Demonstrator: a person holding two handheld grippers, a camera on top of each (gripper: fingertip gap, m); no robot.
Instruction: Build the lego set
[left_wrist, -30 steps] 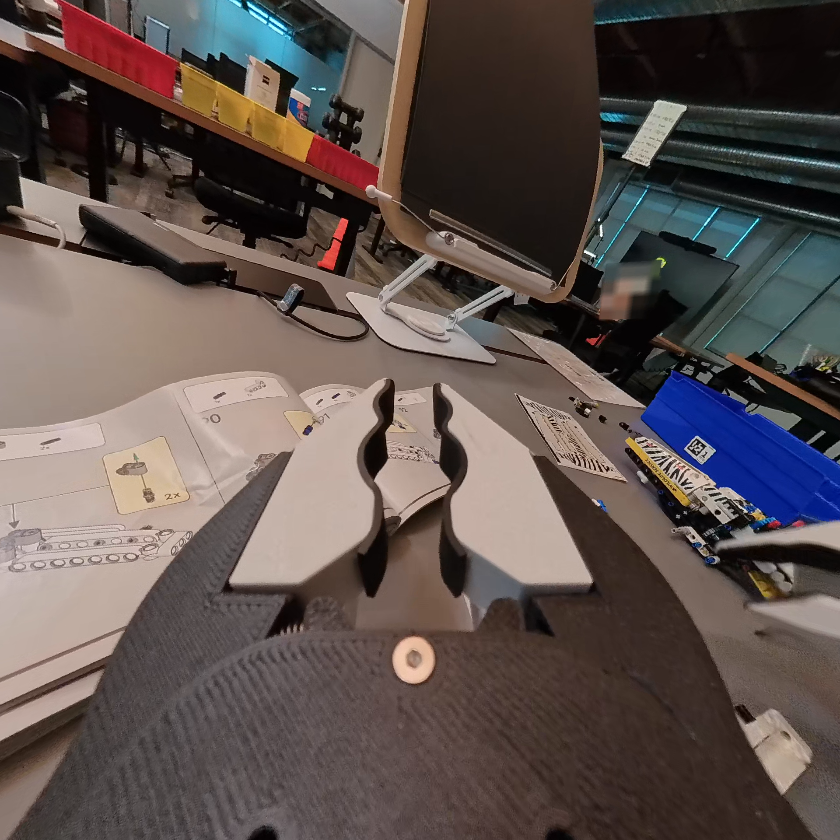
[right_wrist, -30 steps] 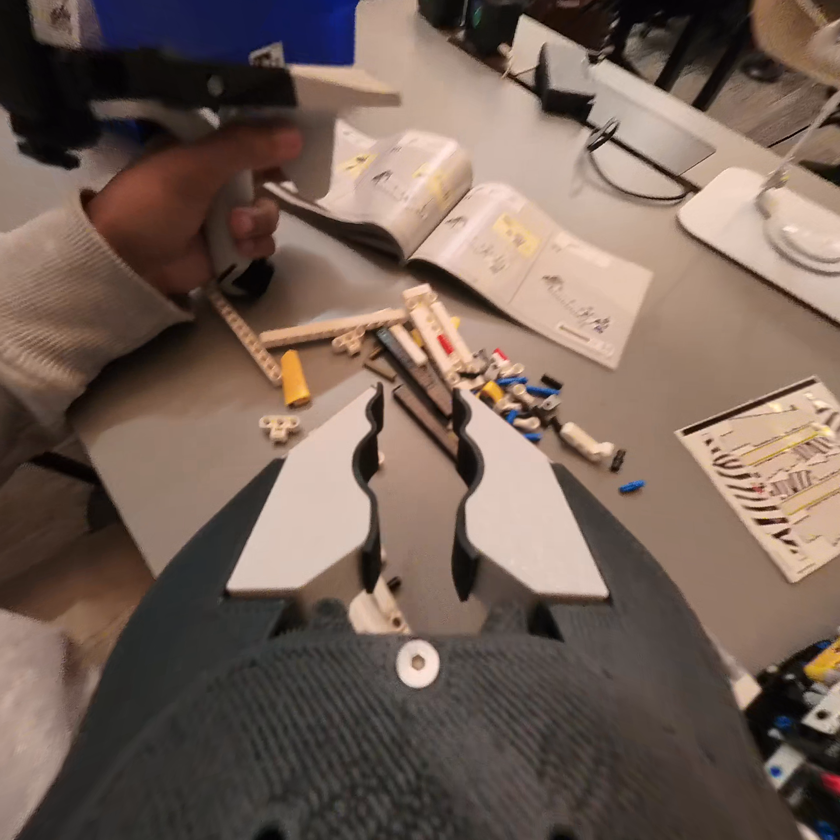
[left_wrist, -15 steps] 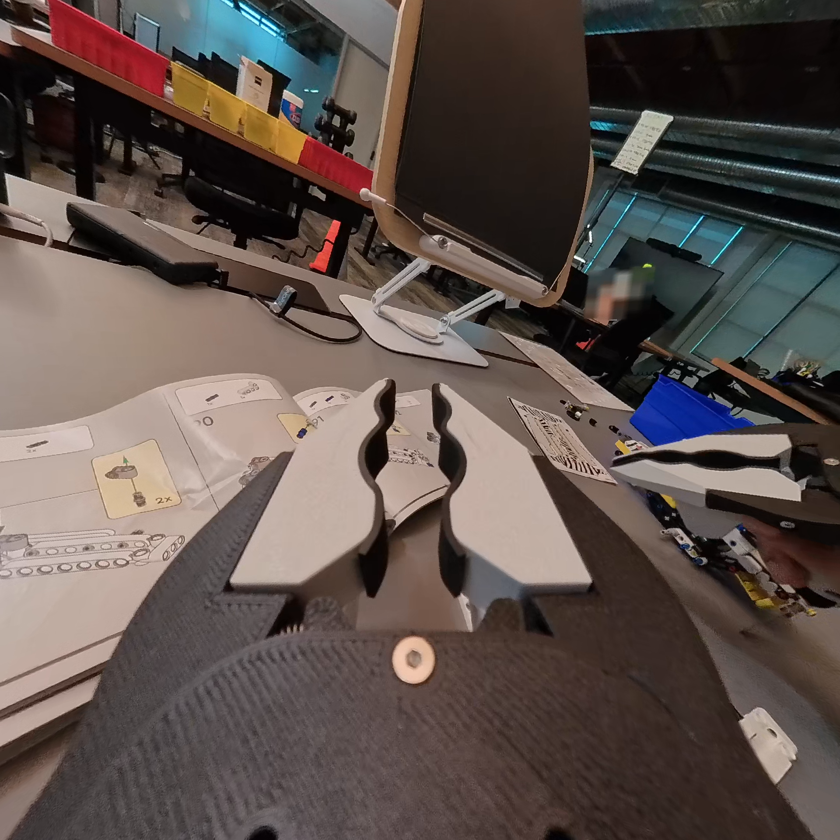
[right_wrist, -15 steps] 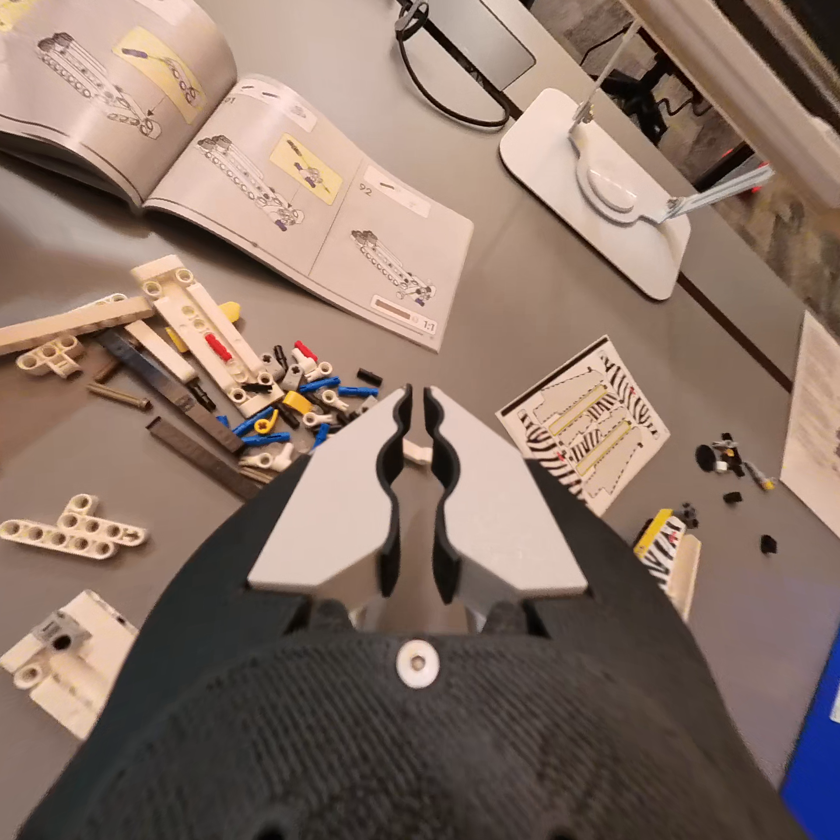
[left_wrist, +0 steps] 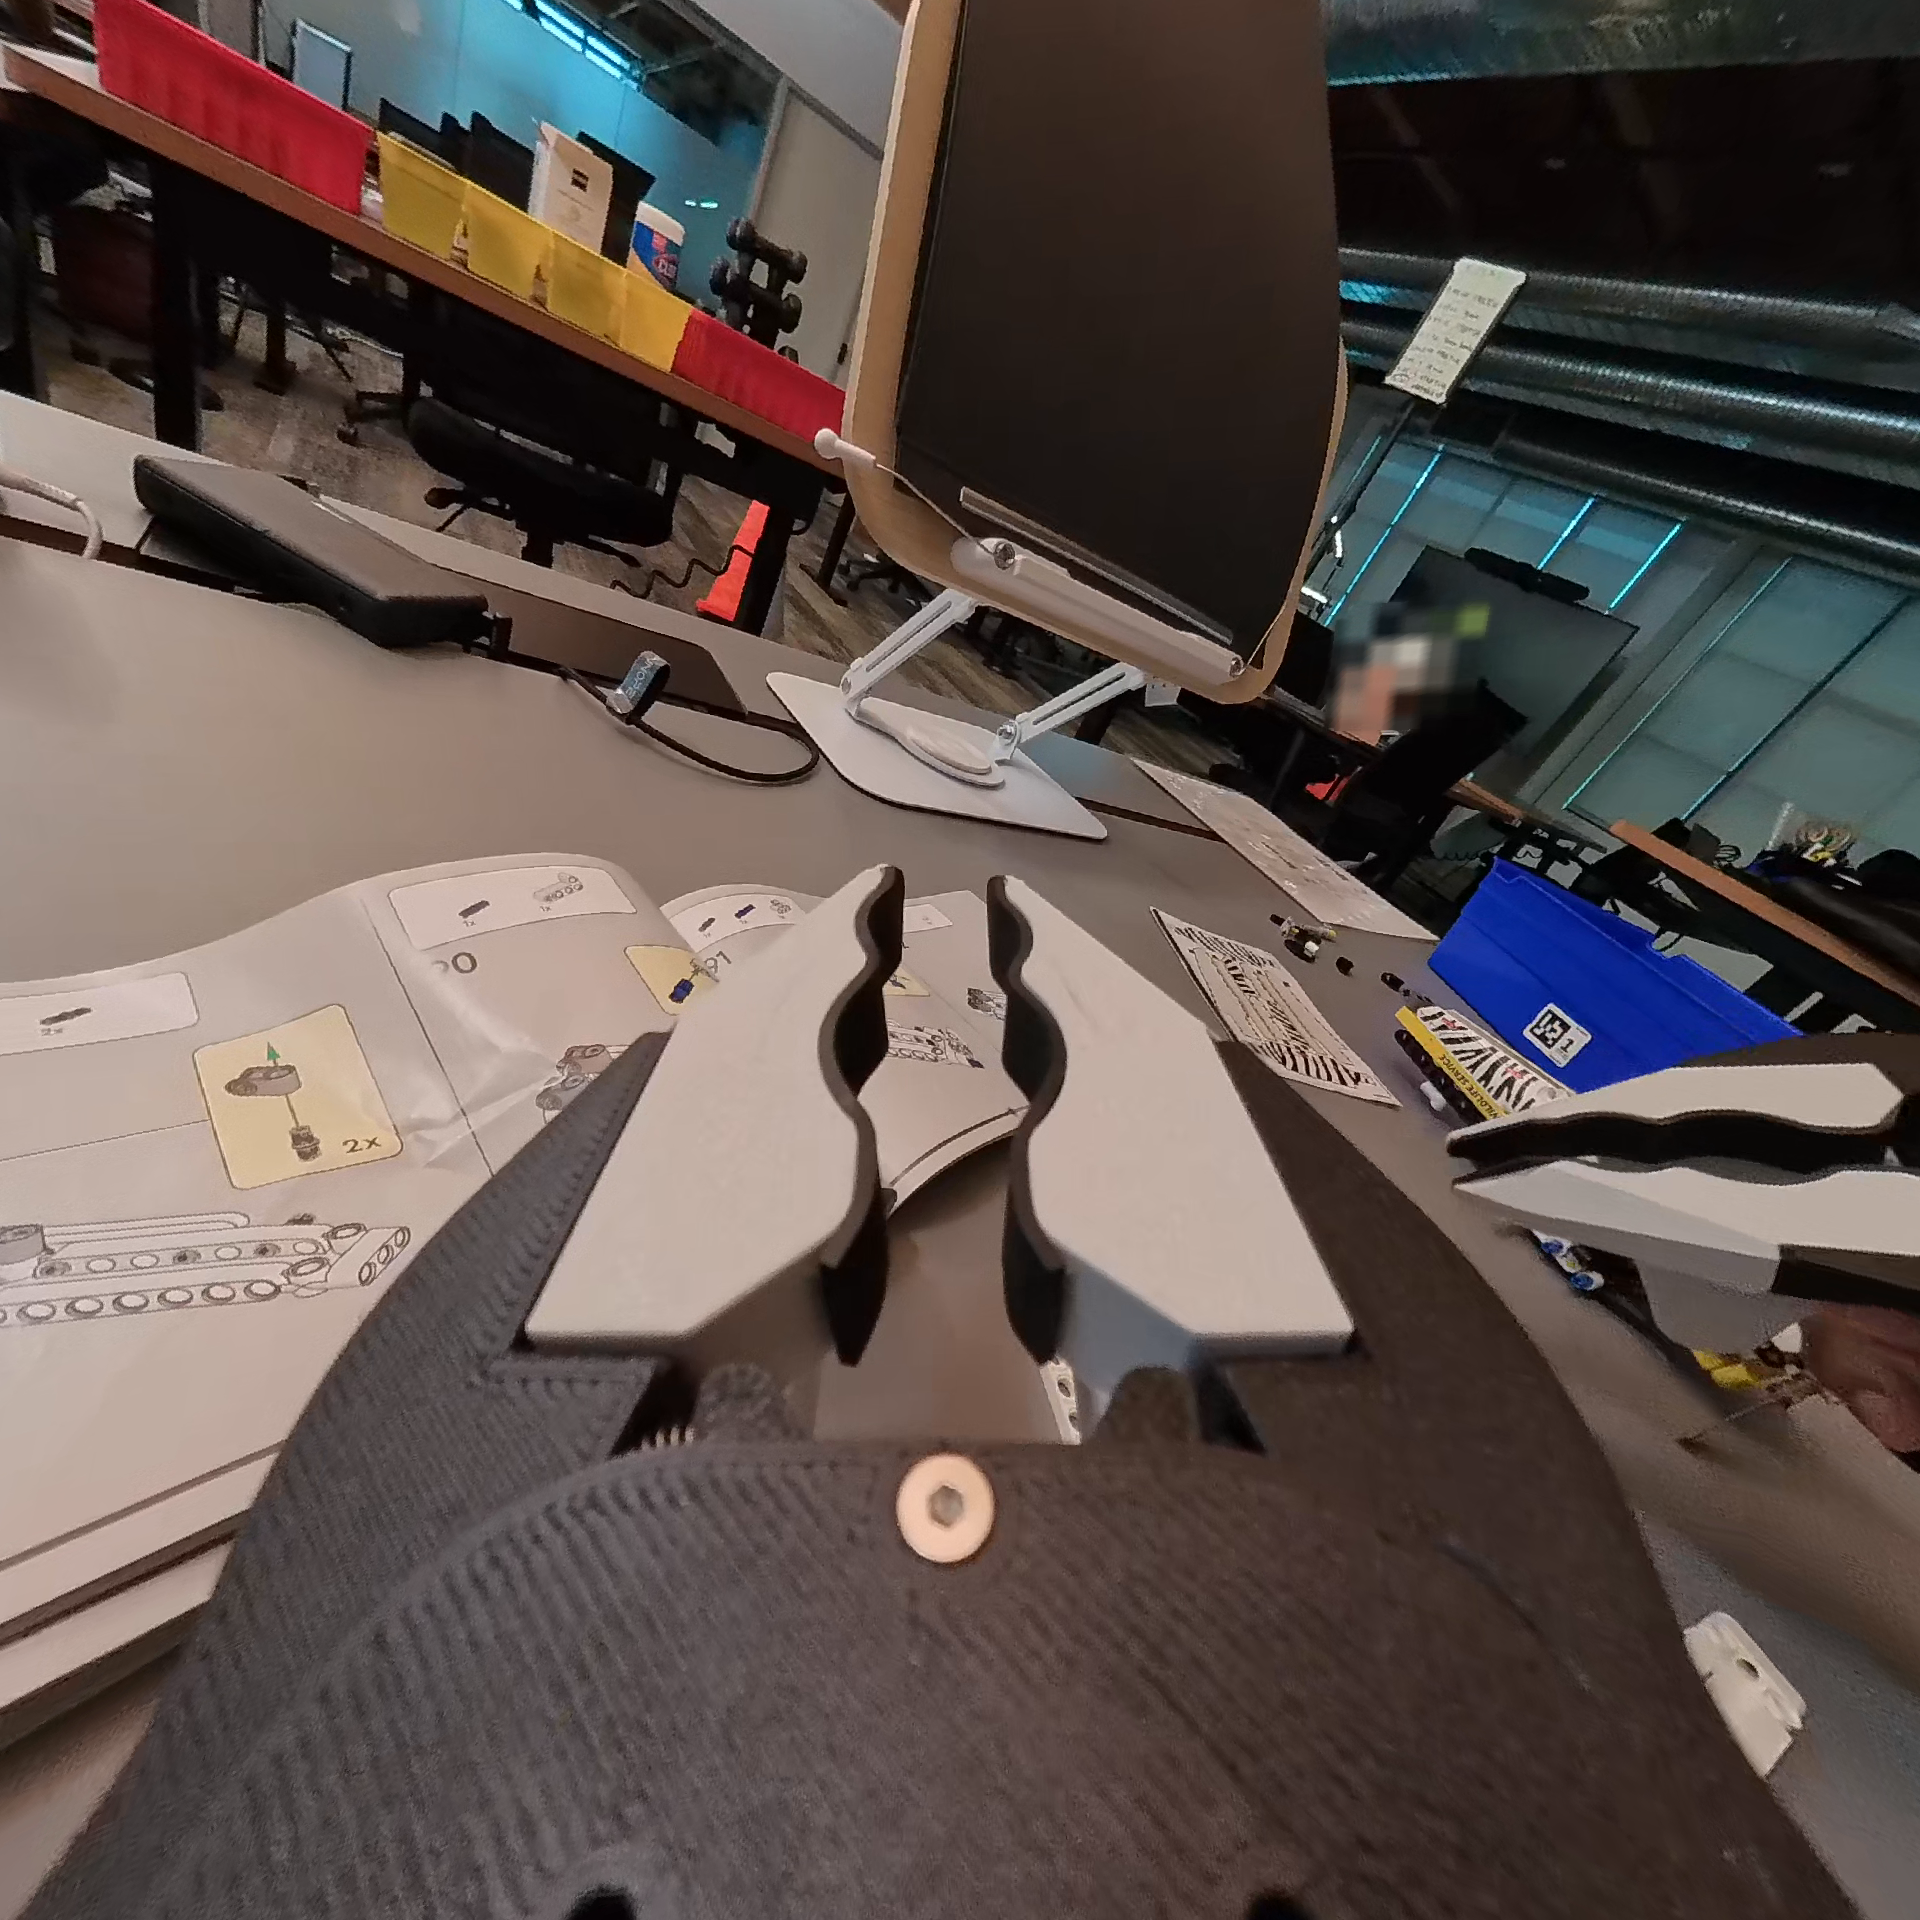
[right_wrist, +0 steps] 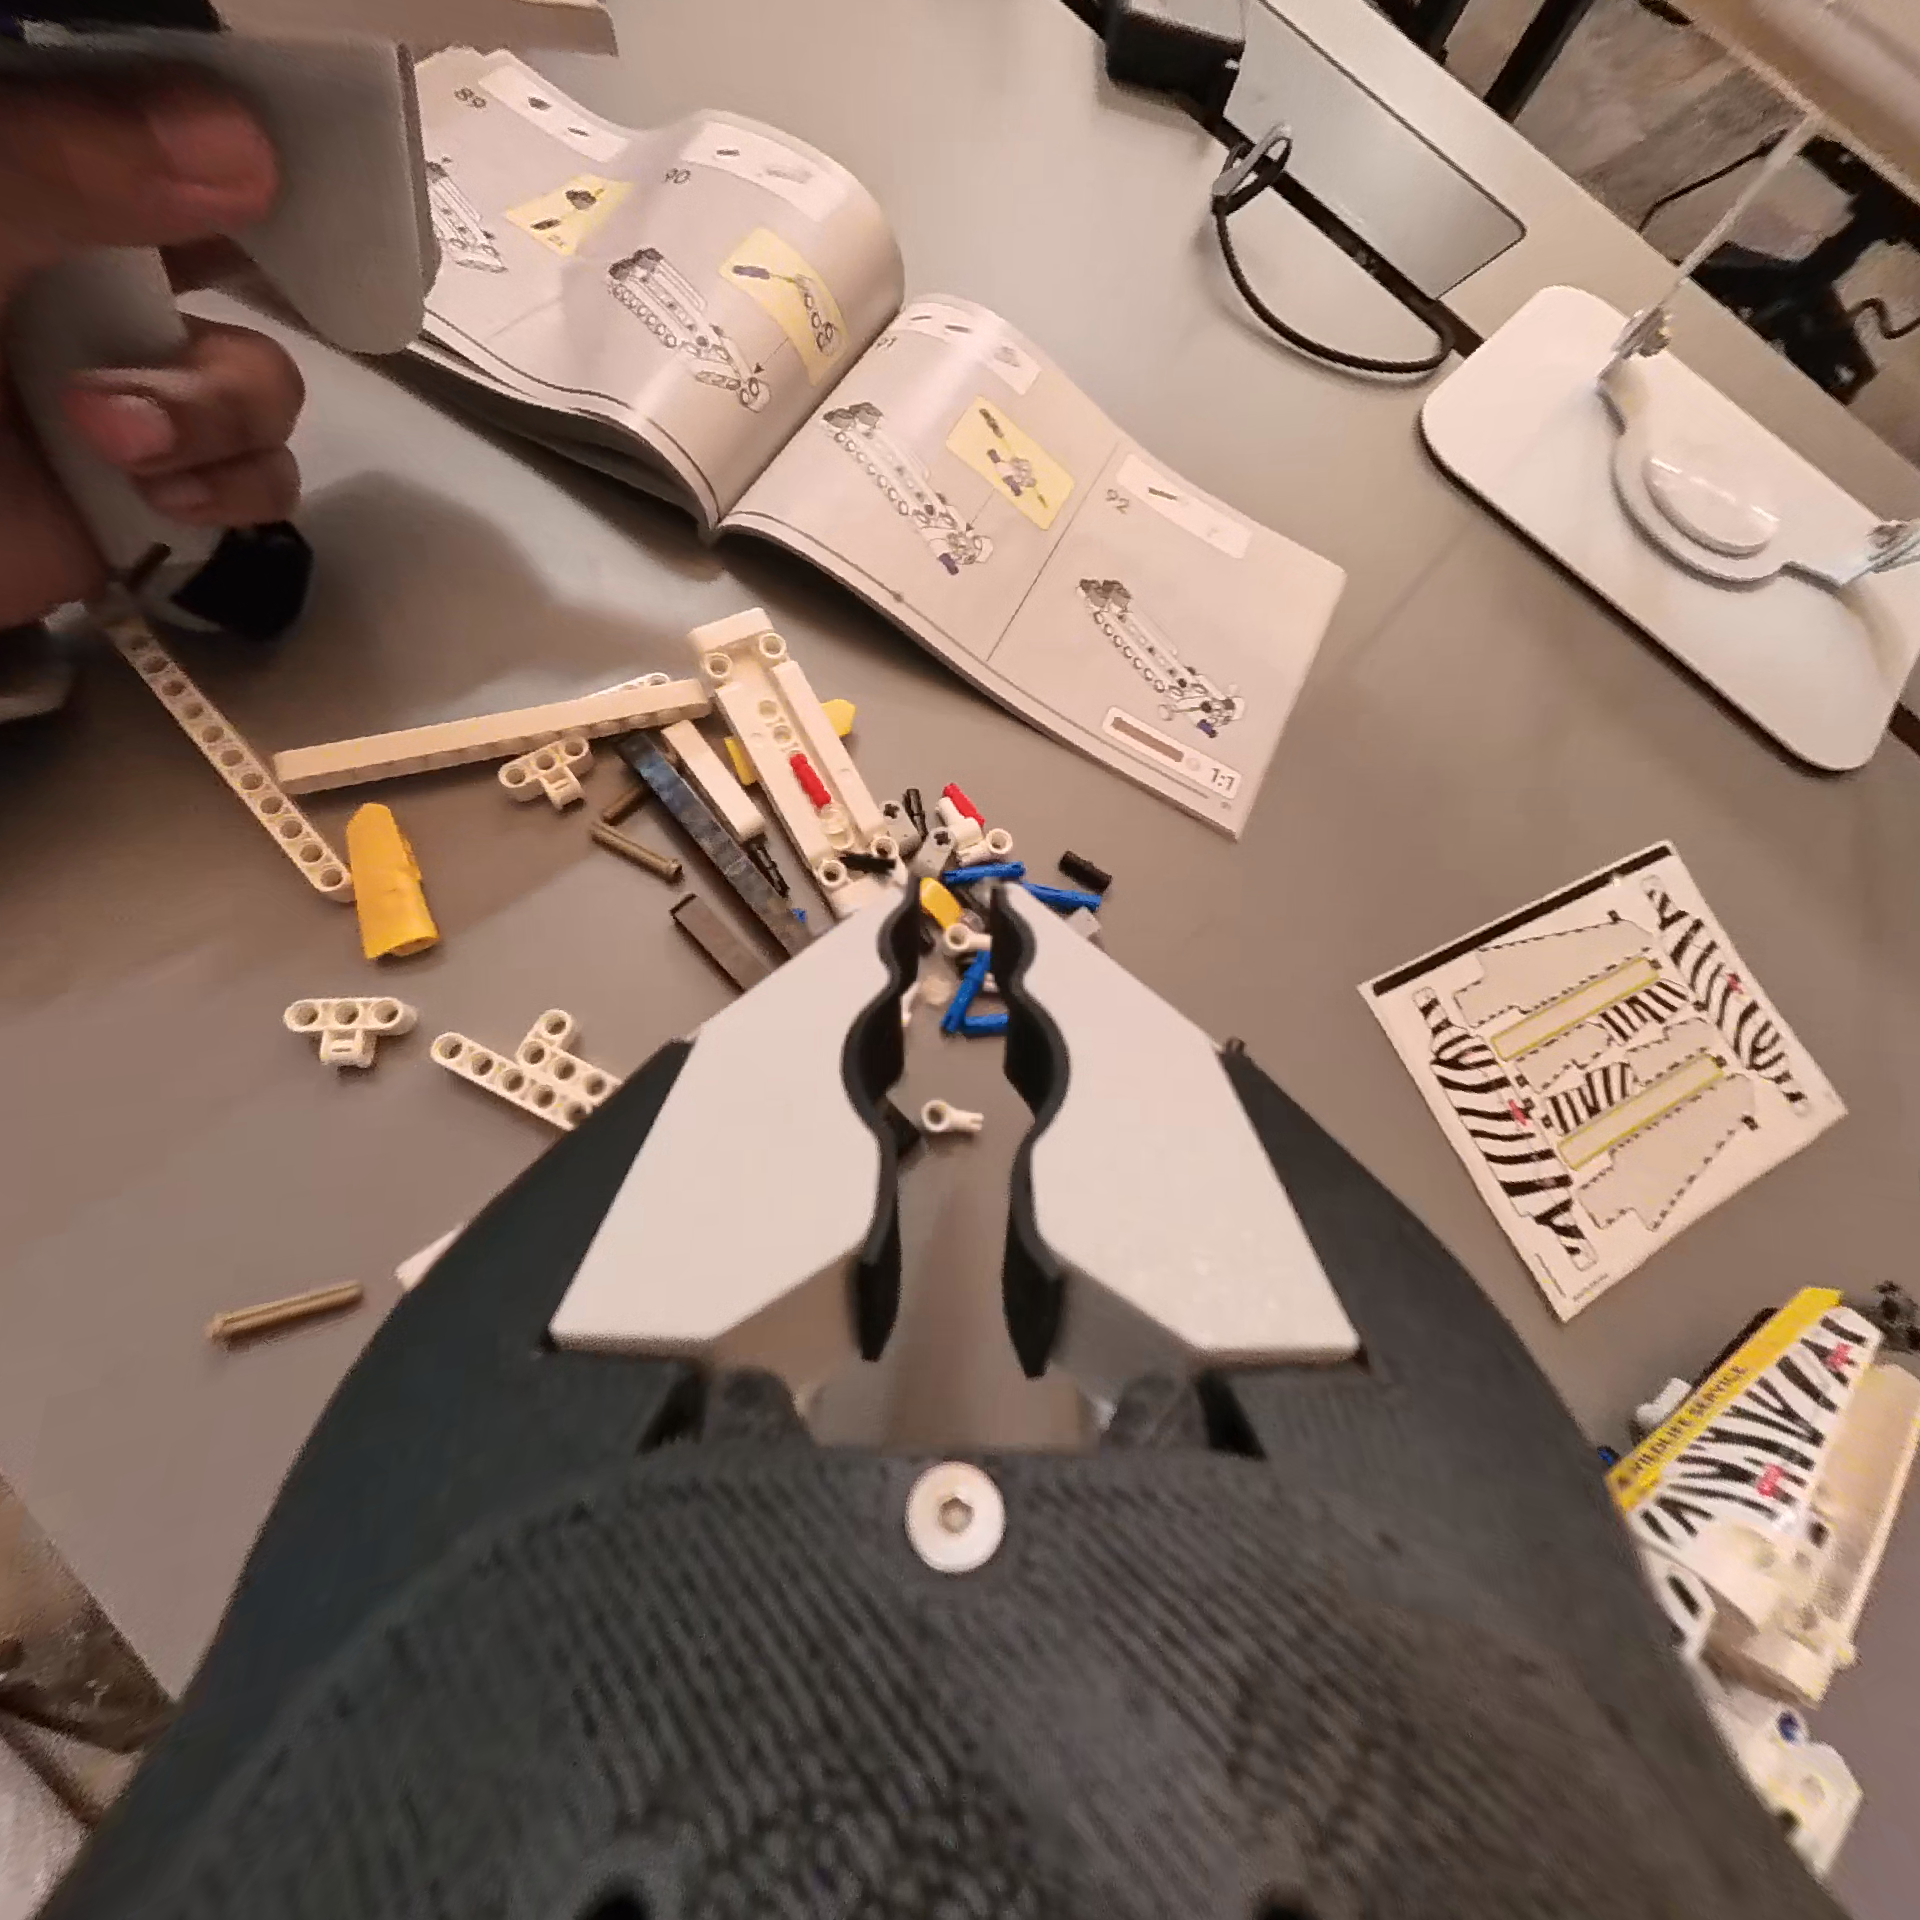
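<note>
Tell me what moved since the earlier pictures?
The right gripper swung back over the pile of small blue, white and black lego pins, and its jaws opened wider than half a second ago, holding nothing. The left gripper stayed open and empty above the open grey instruction booklet, which has not moved.

loose pieces (right_wrist: 940,883): small blue, white, black, red and yellow pins and connectors, scattered flat just beyond and between the right jaws' tips.
white beams (right_wrist: 488,743): long, lying flat, beyond the jaws to the left.
yellow piece (right_wrist: 387,883): rounded, left of the jaws.
zebra-striped assembly (right_wrist: 1756,1455): right of the jaws, near the frame edge.
</note>
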